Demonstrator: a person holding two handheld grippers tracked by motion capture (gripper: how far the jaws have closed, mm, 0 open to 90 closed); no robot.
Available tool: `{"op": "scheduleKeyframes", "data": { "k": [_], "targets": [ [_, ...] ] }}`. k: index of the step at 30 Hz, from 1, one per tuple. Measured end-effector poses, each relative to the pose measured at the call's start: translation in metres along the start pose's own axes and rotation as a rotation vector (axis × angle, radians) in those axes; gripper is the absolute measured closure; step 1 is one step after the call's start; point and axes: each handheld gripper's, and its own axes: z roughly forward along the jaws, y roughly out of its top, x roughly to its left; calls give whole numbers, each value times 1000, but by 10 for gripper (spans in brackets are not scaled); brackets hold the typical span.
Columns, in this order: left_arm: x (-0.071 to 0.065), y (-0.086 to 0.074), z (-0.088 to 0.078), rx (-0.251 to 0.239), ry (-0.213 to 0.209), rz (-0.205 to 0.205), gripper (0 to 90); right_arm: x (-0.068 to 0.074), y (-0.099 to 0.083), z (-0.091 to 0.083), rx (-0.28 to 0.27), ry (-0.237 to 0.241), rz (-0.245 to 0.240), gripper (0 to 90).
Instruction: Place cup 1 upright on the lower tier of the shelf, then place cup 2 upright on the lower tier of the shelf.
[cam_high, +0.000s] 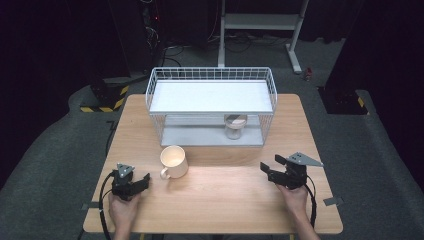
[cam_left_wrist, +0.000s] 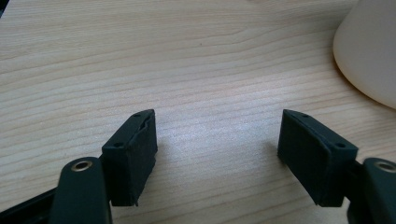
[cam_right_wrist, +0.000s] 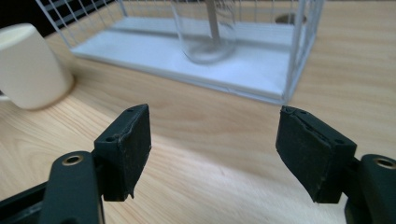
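A cream mug (cam_high: 173, 161) stands on the wooden table (cam_high: 225, 200) in front of a white wire rack (cam_high: 210, 95). A clear glass jar (cam_high: 235, 126) sits on the rack's lower shelf. My left gripper (cam_high: 144, 181) rests low at the table's near left and is open, with bare wood between its jaws (cam_left_wrist: 217, 135); the mug (cam_left_wrist: 369, 51) is just off to its upper right. My right gripper (cam_high: 271, 167) is held at the near right, pointing toward the rack. It is open with nothing between its jaws (cam_right_wrist: 215, 135), and the jar (cam_right_wrist: 205, 32) and mug (cam_right_wrist: 32, 65) lie ahead.
The rack's top shelf (cam_high: 210, 97) is a flat white board with a wire rim. The rack's wire end wall (cam_right_wrist: 299, 56) stands ahead and right of the right gripper. Cables trail off the table's near edge. Beyond the table are a dark floor and a metal stand (cam_high: 260, 22).
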Motion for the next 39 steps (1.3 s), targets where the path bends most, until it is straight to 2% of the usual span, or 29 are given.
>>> {"op": "scheduleKeyframes", "data": {
  "k": [2, 3, 6, 10, 11, 14, 15, 19, 21, 24, 31, 32, 35, 37, 39],
  "targets": [
    [0, 0, 0, 0, 0, 0, 287, -3, -7, 2, 23, -11, 3, 283],
    [0, 0, 0, 0, 0, 0, 288, -5, -13, 4, 49, -38, -11, 284],
    [0, 0, 0, 0, 0, 0, 287, -8, -21, 6, 92, -62, -15, 285],
    [0, 0, 0, 0, 0, 0, 288, -12, -28, 8, 119, -89, -19, 286],
    [0, 0, 0, 0, 0, 0, 288, -13, -31, 9, 135, -112, -20, 288],
    [0, 0, 0, 0, 0, 1, 288, -14, -32, 10, 159, -122, -15, 295],
    [0, 0, 0, 0, 0, 1, 288, -13, -32, 9, 155, -133, -26, 299],
    [0, 0, 0, -1, -1, -1, 287, -12, -33, 11, 194, -186, -74, 308],
    [1, 0, 0, -1, -4, 4, 286, -11, -34, 12, 236, -212, -100, 311],
    [1, 0, 0, 0, -5, 3, 285, -10, -34, 13, 245, -218, -127, 308],
    [1, 0, -1, 5, -16, 8, 282, -7, -34, 13, 242, -233, -145, 307],
    [2, 0, -3, 4, -33, 11, 283, -7, -34, 13, 242, -231, -144, 307],
    [2, 0, -7, -8, -49, 14, 281, -7, -34, 13, 245, -220, -137, 307],
    [1, 0, -14, -26, -90, 1, 280, -7, -34, 14, 247, -215, -131, 307],
    [1, 0, -17, -30, -105, 0, 280, -8, -34, 14, 247, -214, -129, 307]
  ]
}}
